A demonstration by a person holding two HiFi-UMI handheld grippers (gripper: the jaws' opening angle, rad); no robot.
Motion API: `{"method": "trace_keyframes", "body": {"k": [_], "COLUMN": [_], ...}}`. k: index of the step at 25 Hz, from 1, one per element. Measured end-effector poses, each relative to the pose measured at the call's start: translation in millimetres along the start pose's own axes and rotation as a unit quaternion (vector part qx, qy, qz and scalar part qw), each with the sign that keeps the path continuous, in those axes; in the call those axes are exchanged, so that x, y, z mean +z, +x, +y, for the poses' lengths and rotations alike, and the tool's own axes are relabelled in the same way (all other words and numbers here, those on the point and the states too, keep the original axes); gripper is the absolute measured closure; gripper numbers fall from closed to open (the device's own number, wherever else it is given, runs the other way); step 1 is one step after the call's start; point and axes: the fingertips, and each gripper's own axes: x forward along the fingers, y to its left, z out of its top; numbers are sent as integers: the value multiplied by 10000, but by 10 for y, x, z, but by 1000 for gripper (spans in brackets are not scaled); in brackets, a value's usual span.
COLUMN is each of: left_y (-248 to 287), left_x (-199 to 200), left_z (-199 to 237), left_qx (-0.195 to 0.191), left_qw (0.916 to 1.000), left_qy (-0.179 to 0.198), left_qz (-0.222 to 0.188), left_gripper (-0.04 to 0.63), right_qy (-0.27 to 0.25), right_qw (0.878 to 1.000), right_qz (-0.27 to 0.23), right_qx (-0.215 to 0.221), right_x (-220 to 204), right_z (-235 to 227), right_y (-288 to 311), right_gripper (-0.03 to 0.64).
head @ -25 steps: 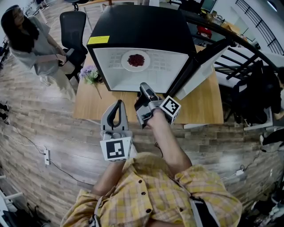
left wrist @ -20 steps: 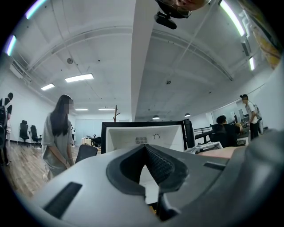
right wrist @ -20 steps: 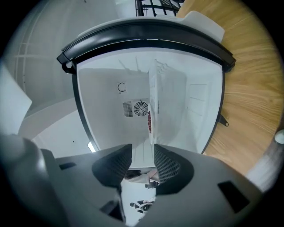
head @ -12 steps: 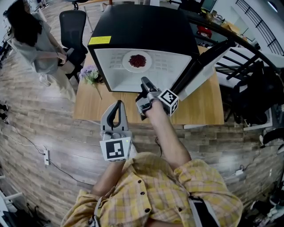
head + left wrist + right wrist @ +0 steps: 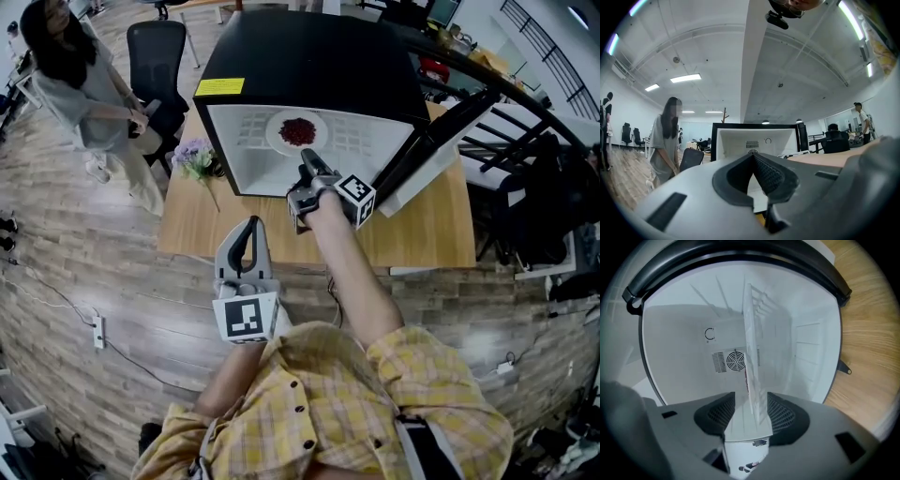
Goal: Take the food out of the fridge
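Head view | food [image 5: 298, 130] beyond right hand-held gripper [image 5: 307, 164] | jaws opening, shelf [image 5: 752, 380] between

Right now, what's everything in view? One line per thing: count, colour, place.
fridge: 1, black outside, white inside, on the table
fridge door: 1, black with a white inner face, swung open to the right
shelf: 1, white, inside the fridge
plate: 1, white, on the shelf
food: 1 heap, dark red, on the plate
label: 1, yellow, fridge top, front left corner
flowers: 1 bunch, purple, on the table left of the fridge
table: 1, light wood
office chair: 1, black, beyond the table, left
bystander: 1, grey top, beside the chair
power strip: 1, white, on the floor, left
left gripper: grey, jaws shut, empty, short of the table
right gripper: grey, at the fridge mouth, jaws opening, shelf edge between them, ungripped
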Motion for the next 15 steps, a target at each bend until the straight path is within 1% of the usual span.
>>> {"method": "trace_keyframes", "body": {"k": [3,5,8,11,15], "left_y": [8,9,19,27,53], "left_x": [10,-1,-11,-45,-120], "left_z": [61,96,129,140,107], "left_qx": [14,33,62,80,-20], "left_qw": [10000,10000,10000,9999,9997], "left_qy": [81,80,46,-20,-155], "left_qz": [-30,-9,18,77,186], "left_gripper": [588,588,588,588,588], "right_qy": [17,14,26,58,96], "right_qw": [10000,9999,9999,9998,9997], "right_qz": [-21,-47,-80,-88,-140], "right_qx": [-63,-90,-123,-163,-185], "right_x": [1,0,-1,10,72], "right_z": [-16,-26,-40,-69,-65], "right_y": [107,151,208,260,288], "right_gripper": [411,430,461,471,506]}}
